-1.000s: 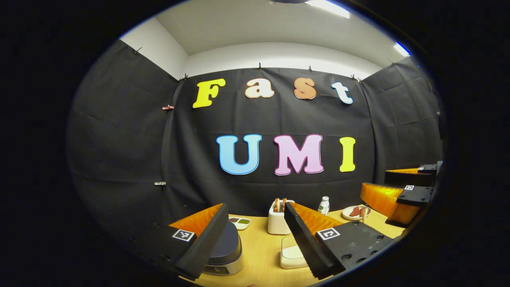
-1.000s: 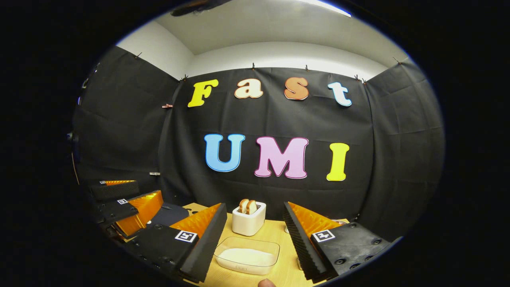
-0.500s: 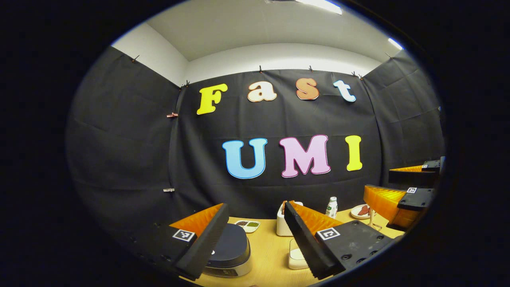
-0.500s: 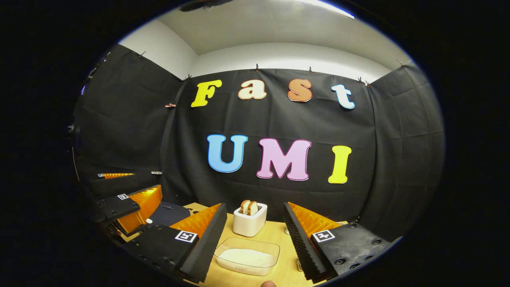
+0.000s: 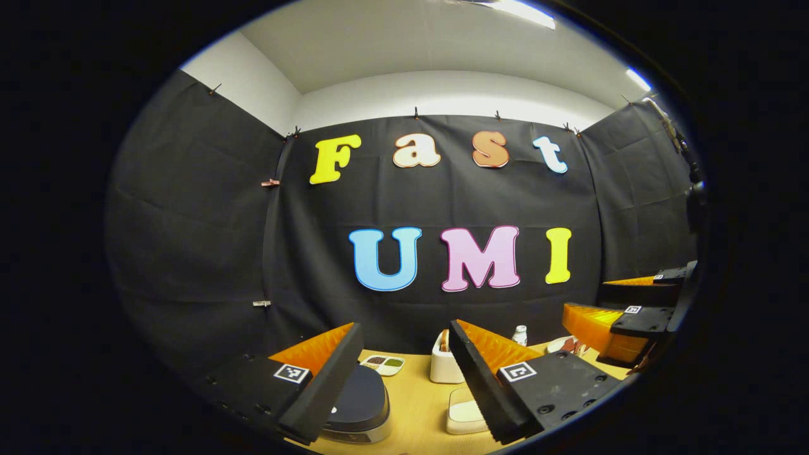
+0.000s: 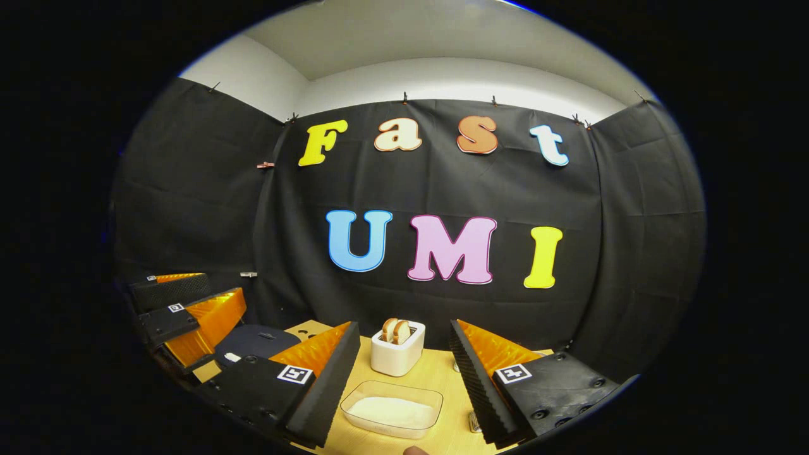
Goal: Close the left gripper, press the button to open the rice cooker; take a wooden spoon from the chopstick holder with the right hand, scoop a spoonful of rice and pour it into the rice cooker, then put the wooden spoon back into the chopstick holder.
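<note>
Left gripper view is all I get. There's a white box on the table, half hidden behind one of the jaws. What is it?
Observer: In the right gripper view it is a white toaster in full, with two slices of bread standing up out of its top.
Operator: And the pale tray nearer to me, also cut off by that jaw?
Observer: A clear tub with a layer of white rice in it. It lies on the wooden table in front of the toaster, apart from it, and the right gripper is lined up on it with its jaws wide open.
</note>
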A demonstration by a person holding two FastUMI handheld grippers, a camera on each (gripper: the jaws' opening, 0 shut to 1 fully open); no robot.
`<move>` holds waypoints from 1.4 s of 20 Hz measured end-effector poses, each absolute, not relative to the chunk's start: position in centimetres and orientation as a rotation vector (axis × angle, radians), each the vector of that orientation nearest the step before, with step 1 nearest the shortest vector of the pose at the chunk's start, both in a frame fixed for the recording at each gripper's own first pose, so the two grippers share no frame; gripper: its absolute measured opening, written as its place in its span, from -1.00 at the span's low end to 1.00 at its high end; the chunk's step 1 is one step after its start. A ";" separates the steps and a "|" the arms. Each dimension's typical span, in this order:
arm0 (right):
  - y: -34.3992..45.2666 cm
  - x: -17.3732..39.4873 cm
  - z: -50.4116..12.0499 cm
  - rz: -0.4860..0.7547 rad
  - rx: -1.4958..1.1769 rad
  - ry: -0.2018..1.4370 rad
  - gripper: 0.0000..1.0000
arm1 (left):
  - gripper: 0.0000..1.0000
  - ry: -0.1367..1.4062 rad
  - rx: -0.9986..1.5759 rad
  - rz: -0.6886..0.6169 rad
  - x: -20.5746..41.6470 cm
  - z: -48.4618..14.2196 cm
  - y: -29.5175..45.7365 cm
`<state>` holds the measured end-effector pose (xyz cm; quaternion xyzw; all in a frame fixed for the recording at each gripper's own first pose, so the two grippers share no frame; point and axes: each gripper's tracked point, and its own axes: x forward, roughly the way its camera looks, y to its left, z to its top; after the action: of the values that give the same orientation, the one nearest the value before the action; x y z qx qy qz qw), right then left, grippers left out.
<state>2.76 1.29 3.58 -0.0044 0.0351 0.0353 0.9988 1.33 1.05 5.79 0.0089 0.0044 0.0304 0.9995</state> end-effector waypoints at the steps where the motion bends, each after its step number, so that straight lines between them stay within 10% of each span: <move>1: 1.5 2.6 3.5 0.077 -0.014 0.071 0.79 | 0.87 0.019 0.010 0.063 1.3 5.3 1.2; 12: 3.2 2.7 2.6 0.085 -0.011 0.088 0.79 | 0.36 0.085 -0.006 0.098 2.1 2.4 4.2; 18: 3.3 3.1 2.4 0.053 -0.001 0.077 0.78 | -0.81 0.255 -0.027 0.138 2.9 -3.3 7.6; 28: 5.4 3.6 1.2 0.058 -0.023 0.098 0.75 | -0.90 0.579 -0.069 0.152 4.8 -14.1 12.8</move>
<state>3.59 5.37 1.23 -0.0114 0.0489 0.0291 0.9983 4.82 12.78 -14.08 -0.0341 0.2853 0.0749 0.9549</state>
